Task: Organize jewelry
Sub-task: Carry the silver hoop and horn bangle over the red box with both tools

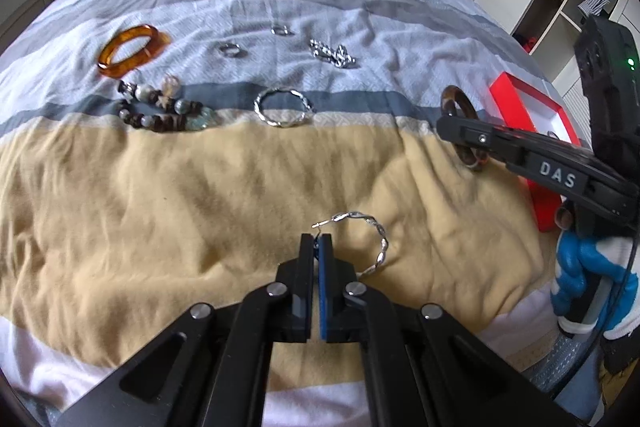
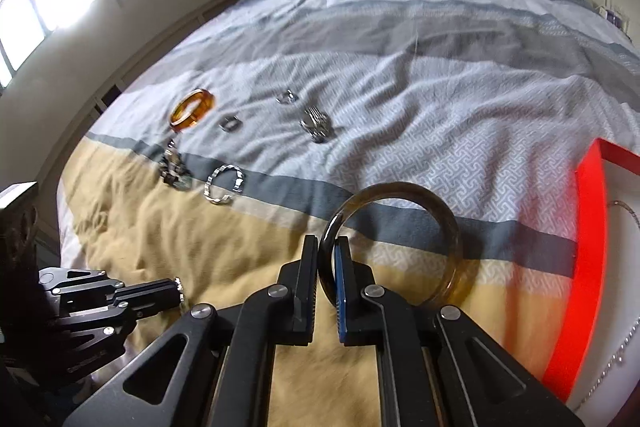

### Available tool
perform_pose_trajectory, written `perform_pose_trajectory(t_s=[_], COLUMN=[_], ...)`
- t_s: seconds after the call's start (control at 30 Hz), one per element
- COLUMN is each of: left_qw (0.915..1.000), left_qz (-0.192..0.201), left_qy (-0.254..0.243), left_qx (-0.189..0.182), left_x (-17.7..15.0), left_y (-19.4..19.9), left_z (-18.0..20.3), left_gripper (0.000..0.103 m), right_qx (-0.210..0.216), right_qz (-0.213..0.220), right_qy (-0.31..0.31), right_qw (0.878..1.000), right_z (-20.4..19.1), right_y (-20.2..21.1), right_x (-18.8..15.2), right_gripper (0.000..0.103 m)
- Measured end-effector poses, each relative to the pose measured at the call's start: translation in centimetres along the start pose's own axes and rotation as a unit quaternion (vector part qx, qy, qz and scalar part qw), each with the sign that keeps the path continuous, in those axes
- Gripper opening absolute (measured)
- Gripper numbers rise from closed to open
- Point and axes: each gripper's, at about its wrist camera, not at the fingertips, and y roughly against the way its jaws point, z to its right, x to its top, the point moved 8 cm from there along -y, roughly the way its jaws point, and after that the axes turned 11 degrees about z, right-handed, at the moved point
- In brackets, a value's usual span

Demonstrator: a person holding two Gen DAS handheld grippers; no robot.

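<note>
Left wrist view: the left gripper (image 1: 317, 241) sits bottom centre, jaws pinched nearly shut on a twisted silver hoop (image 1: 366, 241), which sticks out to the right over the tan stripe of the bedspread (image 1: 160, 195). At the right edge, the right gripper (image 1: 452, 125) comes in sideways, clamped on a dark bangle (image 1: 460, 103), with the red box (image 1: 520, 95) just behind it. Rest of the jewelry is across the upper middle: amber bangle (image 1: 132, 49) upper left, bead bracelet (image 1: 164, 109) below it, a second silver hoop (image 1: 282, 107) centre, two small rings (image 1: 230, 49) (image 1: 280, 29), and a chain (image 1: 332, 55).

Right wrist view: the right gripper (image 2: 328, 247) is bottom centre, jaws closed on the dark bangle (image 2: 400, 239), standing upright. Red box (image 2: 588, 227) is along the right edge, a thin chain inside it. The left gripper (image 2: 178, 287) pokes in lower left; can't tell its jaws here. Amber bangle (image 2: 192, 109), beads (image 2: 172, 171) and hoop (image 2: 224, 185) lie mid-left, a bit blurry.
</note>
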Motion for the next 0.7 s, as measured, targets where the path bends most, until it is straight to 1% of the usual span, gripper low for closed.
perform_pose_trajectory(t_s=[0.33, 0.5, 0.7], left_qw=[0.9987, 0.9960, 0.9926], left_qz=[0.042, 0.074, 0.104], left_qy=[-0.022, -0.040, -0.055], left_qx=[0.019, 0.030, 0.029], left_x=[1.9, 3.8, 5.7], left_y=[2.8, 5.4, 8.6], left_z=[0.1, 0.5, 2.0], left_gripper=[0.001, 0.001, 0.001], right_qx=[0.001, 0.000, -0.006], right_qz=[0.044, 0.066, 0.095], right_qy=[-0.008, -0.010, -0.010], right_qw=[0.999, 0.998, 0.995], right_z=[-1.0, -1.4, -1.8], right_y=[3.3, 5.5, 9.4], right_x=[1.5, 2.4, 3.2], right_gripper=[0.008, 0.008, 0.008])
